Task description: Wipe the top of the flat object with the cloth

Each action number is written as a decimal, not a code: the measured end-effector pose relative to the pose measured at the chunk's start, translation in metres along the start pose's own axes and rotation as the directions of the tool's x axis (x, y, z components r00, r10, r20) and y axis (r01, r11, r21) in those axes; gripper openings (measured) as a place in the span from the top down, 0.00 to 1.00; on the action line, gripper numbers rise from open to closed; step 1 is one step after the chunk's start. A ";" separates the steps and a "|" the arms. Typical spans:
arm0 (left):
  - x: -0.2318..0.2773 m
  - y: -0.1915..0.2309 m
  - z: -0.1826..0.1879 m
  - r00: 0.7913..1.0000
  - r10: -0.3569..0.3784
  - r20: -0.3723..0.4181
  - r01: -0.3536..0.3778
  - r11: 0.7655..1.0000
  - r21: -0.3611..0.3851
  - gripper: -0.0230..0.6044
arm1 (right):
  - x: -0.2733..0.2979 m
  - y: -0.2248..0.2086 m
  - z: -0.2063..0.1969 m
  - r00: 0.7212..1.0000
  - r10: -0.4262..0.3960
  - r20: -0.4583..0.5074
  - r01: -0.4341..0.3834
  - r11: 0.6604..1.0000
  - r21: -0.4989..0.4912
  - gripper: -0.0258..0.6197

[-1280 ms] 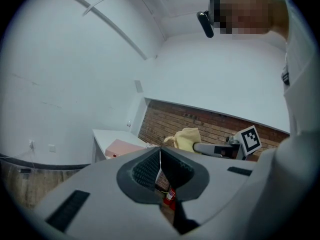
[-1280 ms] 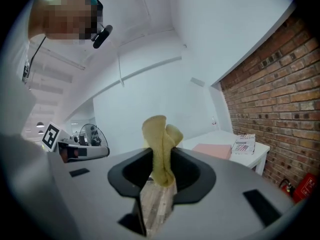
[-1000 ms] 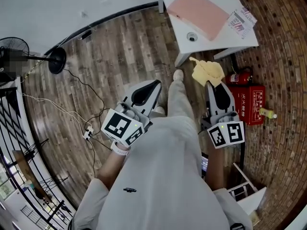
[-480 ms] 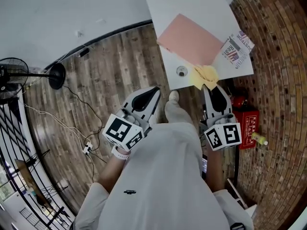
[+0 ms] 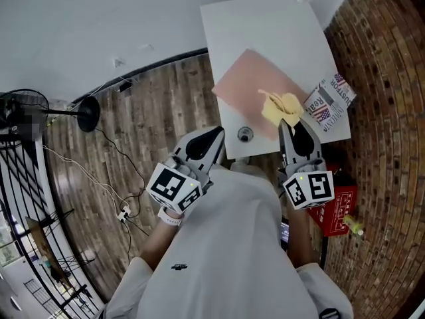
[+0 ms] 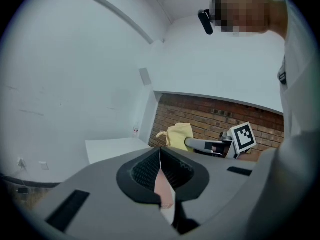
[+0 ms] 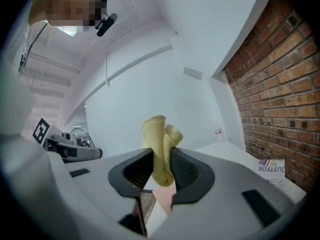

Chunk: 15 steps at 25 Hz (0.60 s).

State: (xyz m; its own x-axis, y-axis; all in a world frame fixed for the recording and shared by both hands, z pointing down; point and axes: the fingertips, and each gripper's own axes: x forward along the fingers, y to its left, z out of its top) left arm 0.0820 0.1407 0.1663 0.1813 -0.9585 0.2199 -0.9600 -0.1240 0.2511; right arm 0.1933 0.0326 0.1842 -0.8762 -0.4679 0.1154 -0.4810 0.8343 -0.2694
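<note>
A flat pink sheet (image 5: 252, 85) lies on the white table (image 5: 265, 25). My right gripper (image 5: 282, 121) is shut on a bunched yellow cloth (image 5: 280, 106), held over the sheet's near right corner. In the right gripper view the yellow cloth (image 7: 160, 146) stands up between the jaws, with the pink sheet (image 7: 164, 199) below. My left gripper (image 5: 218, 137) is shut with nothing in it, just off the table's near left edge. The left gripper view shows its jaws closed, the pink sheet (image 6: 164, 194) beneath them and the yellow cloth (image 6: 179, 135) beyond.
A printed leaflet (image 5: 327, 103) lies at the table's right edge, a small round metal piece (image 5: 245, 135) at its near edge. A red box (image 5: 332, 211) sits by the brick wall (image 5: 378, 111). A fan (image 5: 80, 113) and cables (image 5: 99, 171) are on the wooden floor at left.
The person has stepped up to the table. Both grippers moved forward; the cloth went from above the floor beside the table to above the pink sheet.
</note>
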 end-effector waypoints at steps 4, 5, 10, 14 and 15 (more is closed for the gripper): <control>0.011 0.003 0.003 0.999 -0.009 -0.035 0.010 1.000 0.016 0.93 | 0.013 -0.007 -0.005 0.999 0.018 -0.033 -0.017 0.998 0.053 0.79; 0.013 0.004 -0.001 0.999 -0.014 -0.051 0.015 1.000 0.018 0.93 | 0.015 -0.009 -0.006 0.999 0.020 -0.039 -0.017 0.998 0.062 0.79; 0.023 0.007 -0.024 0.996 -0.010 -0.093 0.009 1.000 -0.011 0.93 | 0.012 -0.019 -0.014 0.999 0.019 -0.039 -0.016 0.998 0.063 0.79; 0.040 0.012 -0.025 0.995 -0.028 -0.095 0.027 1.000 -0.011 0.93 | 0.016 -0.032 -0.022 0.998 -0.007 -0.062 0.013 0.994 0.109 0.79; 0.045 0.016 -0.023 0.995 -0.032 -0.095 0.031 0.999 -0.007 0.93 | 0.019 -0.033 -0.021 0.998 0.000 -0.068 0.008 0.992 0.122 0.79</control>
State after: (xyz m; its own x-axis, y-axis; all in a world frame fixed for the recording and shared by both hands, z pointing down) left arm 0.0795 0.1014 0.2015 0.2309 -0.9255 0.3002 -0.9523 -0.1518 0.2646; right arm 0.1917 0.0023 0.2156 -0.8762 -0.4470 0.1803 -0.4811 0.7884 -0.3833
